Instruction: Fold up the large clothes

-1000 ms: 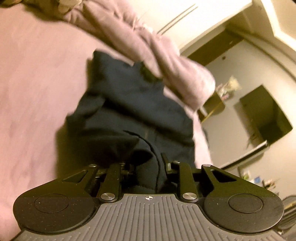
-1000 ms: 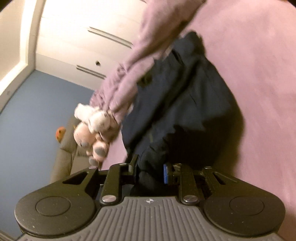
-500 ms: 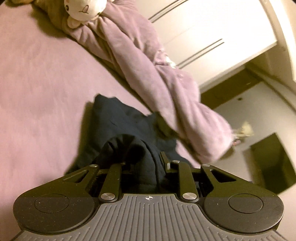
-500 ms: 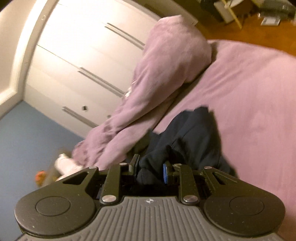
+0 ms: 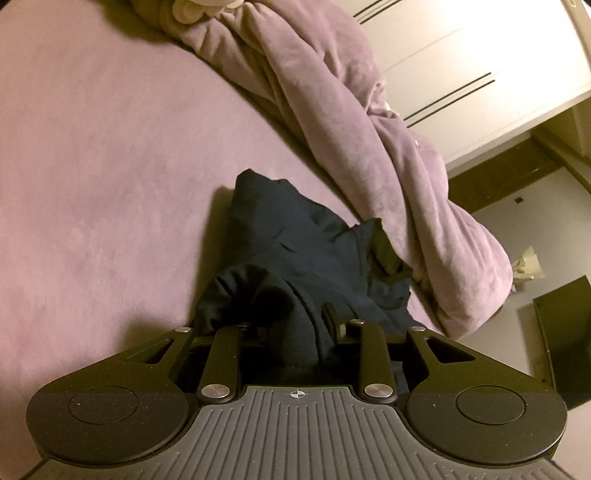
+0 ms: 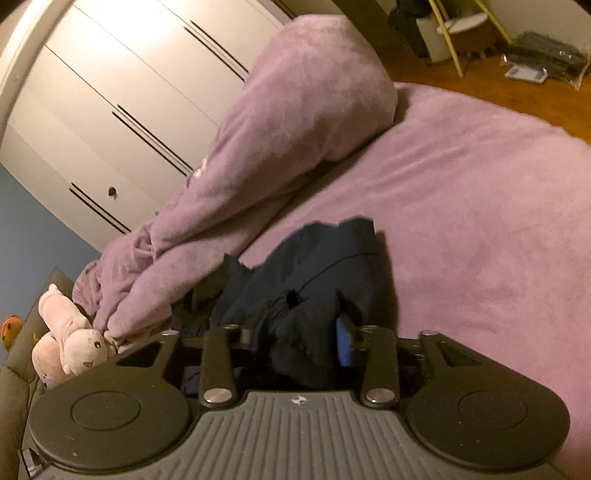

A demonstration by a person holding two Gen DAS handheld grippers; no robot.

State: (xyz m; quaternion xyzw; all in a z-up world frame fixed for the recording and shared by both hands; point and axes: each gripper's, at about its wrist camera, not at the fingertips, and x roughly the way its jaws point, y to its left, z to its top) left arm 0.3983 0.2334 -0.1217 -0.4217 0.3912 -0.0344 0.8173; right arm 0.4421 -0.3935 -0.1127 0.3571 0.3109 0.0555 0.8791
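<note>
So you've got the dark navy garment point(image 5: 295, 236) lying in a rumpled heap on the bed point(image 5: 92, 166), which is covered edge to edge in a fuzzy mauve sheet. Right behind the garment there's a long bunched-up blanket point(image 5: 362, 147) in the same purple, rolled up like a sausage along the far side of the bed, and the garment's far edge sits just beside it, maybe touching.

Your left gripper point(image 5: 295, 325) has a fold of the navy cloth bunched between its jaws; they're easing apart right now, but the fabric still looks pinched there. Your right gripper point(image 6: 295, 332) is opening too and stands noticeably wider. Cloth sits between the fingers, yet the blue pad point(image 6: 343, 343) on the right finger shows clear of it, so that one reads as let go.

Room-wise: a white wardrobe point(image 6: 122, 107) with long dark slit handles stands past the blanket, next to a blue wall point(image 6: 26, 229). A pink plush toy point(image 6: 70, 339) sits at the blanket's end in the right wrist view, with something small and orange point(image 6: 9, 328) behind it. The wood floor point(image 6: 517, 92) shows beyond the bed's end, with a stool-like thing on yellow legs point(image 6: 461, 26) and some clutter on it. The left wrist view catches a dark flat panel point(image 5: 565, 332) low on the right.
</note>
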